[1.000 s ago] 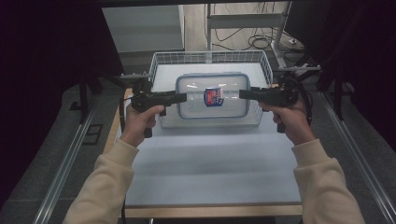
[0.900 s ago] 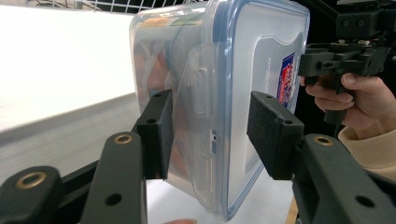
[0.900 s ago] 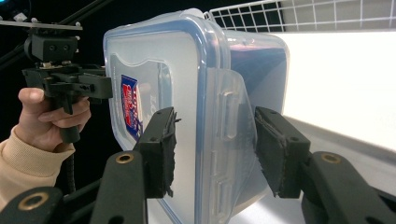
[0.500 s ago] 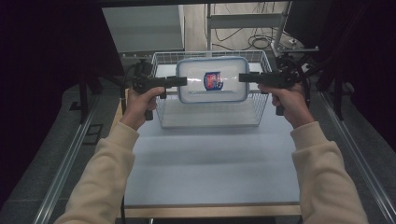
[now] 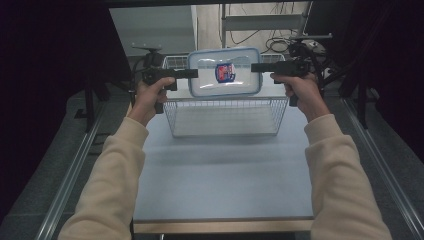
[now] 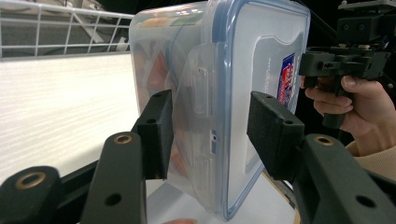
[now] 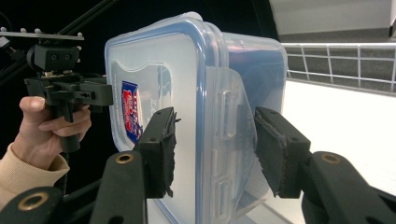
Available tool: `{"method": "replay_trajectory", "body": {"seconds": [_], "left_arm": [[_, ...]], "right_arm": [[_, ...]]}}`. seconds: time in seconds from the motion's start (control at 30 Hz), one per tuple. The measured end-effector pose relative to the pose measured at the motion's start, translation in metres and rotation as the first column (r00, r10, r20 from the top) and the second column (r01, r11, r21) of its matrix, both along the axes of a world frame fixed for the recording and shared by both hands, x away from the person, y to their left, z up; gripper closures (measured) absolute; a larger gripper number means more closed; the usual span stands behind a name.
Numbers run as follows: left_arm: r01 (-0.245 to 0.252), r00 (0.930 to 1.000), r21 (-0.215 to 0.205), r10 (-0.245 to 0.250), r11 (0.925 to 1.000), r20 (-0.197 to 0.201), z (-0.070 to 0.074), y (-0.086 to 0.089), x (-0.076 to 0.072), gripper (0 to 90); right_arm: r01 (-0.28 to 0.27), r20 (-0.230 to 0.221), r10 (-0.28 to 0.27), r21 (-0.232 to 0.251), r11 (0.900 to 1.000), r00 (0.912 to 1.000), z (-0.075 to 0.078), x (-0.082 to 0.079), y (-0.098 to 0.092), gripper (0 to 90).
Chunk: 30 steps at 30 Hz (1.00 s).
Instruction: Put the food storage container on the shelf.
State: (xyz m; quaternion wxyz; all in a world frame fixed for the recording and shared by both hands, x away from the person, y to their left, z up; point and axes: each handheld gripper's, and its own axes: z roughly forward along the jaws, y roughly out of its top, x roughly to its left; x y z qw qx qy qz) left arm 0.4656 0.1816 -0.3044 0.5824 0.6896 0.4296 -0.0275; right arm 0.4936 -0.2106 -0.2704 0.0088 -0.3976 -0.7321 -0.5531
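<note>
Both claws, left claw and right claw, astride container ends (above basket).

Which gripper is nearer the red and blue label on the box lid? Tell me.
Right. The label sits right of the lid's middle, nearer the right gripper at the container's right end; the left gripper holds the far, left end.
</note>
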Motion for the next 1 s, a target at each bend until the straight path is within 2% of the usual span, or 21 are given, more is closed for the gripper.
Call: {"method": "replay_trajectory", "body": {"seconds": [0.2, 0.3, 0.43, 0.57, 0.73, 0.83, 0.93, 1.0], "left_arm": [[-0.010, 0.9995, 0.023, 0.011, 0.9997, -0.029, -0.004, -0.001, 0.012, 51.7], [-0.009, 0.9983, 0.019, 0.010, 0.9998, -0.058, -0.010, -0.002, 0.019, 51.6], [-0.029, 0.9975, -0.008, 0.029, 0.9995, -0.064, -0.012, -0.002, 0.024, 51.4], [-0.048, 0.9944, -0.039, 0.044, 0.9981, -0.096, -0.014, -0.002, 0.031, 51.1], [-0.074, 0.9884, -0.071, 0.063, 0.9947, -0.138, -0.017, -0.002, 0.039, 50.6], [-0.085, 0.9849, -0.072, 0.073, 0.9938, -0.157, -0.018, -0.002, 0.044, 49.8], [-0.101, 0.9811, -0.047, 0.092, 0.9938, -0.170, -0.021, -0.003, 0.047, 47.5], [-0.090, 0.9789, -0.028, 0.083, 0.9956, -0.186, -0.024, -0.006, 0.050, 45.2]], "right_arm": [[0.013, -0.043, -0.013, 0.000, 1.000, 0.9990, -0.013, 0.012, 0.001, 49.1], [0.022, -0.076, -0.022, 0.001, 1.000, 0.9969, -0.018, 0.017, 0.000, 48.9], [0.039, -0.091, -0.038, 0.012, 0.999, 0.9951, -0.022, 0.022, -0.001, 48.7], [0.054, -0.112, -0.051, 0.025, 0.998, 0.9924, -0.024, 0.027, -0.001, 48.1], [0.102, -0.164, -0.093, 0.045, 0.994, 0.9821, -0.026, 0.034, 0.000, 47.5], [0.134, -0.187, -0.125, 0.037, 0.990, 0.9744, -0.026, 0.038, 0.002, 46.9], [0.173, -0.209, -0.164, 0.027, 0.985, 0.9641, -0.027, 0.041, 0.004, 45.5], [0.207, -0.202, -0.206, -0.016, 0.978, 0.9576, -0.028, 0.042, 0.007, 45.1]]}}
